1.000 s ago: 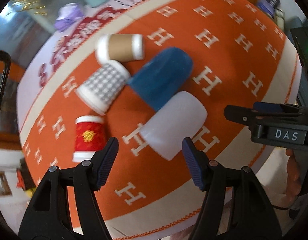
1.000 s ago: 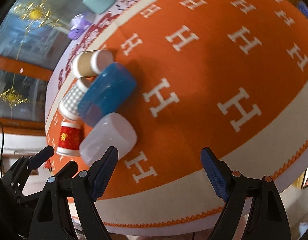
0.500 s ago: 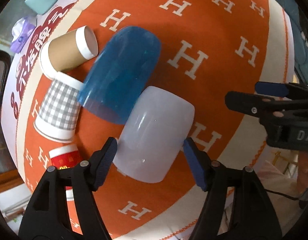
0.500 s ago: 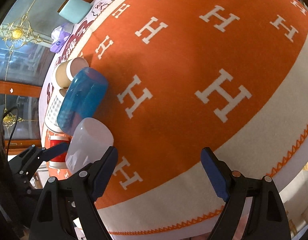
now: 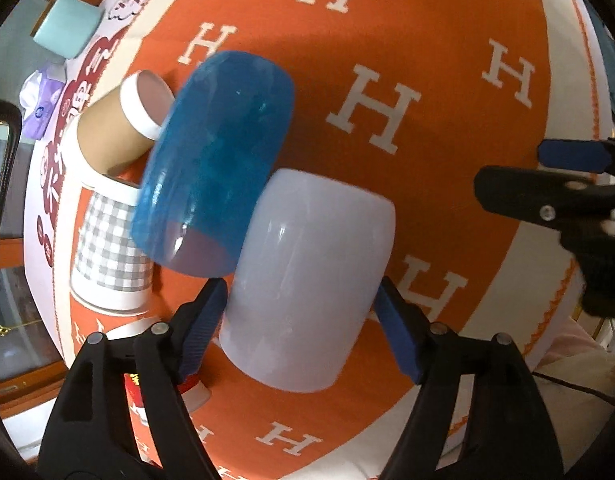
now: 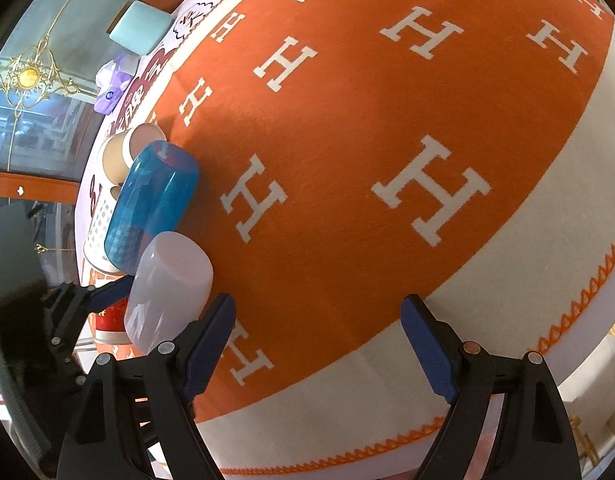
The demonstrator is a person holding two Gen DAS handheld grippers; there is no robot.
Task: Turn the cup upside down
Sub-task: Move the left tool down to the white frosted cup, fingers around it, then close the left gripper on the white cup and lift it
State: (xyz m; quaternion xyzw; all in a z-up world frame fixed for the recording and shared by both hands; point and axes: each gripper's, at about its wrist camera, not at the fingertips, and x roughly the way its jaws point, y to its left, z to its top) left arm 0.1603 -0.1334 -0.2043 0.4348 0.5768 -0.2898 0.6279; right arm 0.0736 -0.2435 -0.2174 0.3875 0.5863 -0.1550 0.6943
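A frosted white plastic cup lies on its side on the orange cloth. My left gripper is open, with a finger on each side of this cup near its open end. The cup also shows in the right wrist view. A translucent blue cup lies on its side, touching the white cup's far end. My right gripper is open and empty over the cloth's white border, to the right of the cups. It shows in the left wrist view.
A brown paper cup, a grey checked paper cup and a red paper cup lie at the left. A teal box and a purple packet sit at the far left edge. The table edge runs close behind my grippers.
My left gripper has moved forward and down, so its fingers now straddle the white cup. The right gripper has shifted slightly closer to the cloth and stays open.
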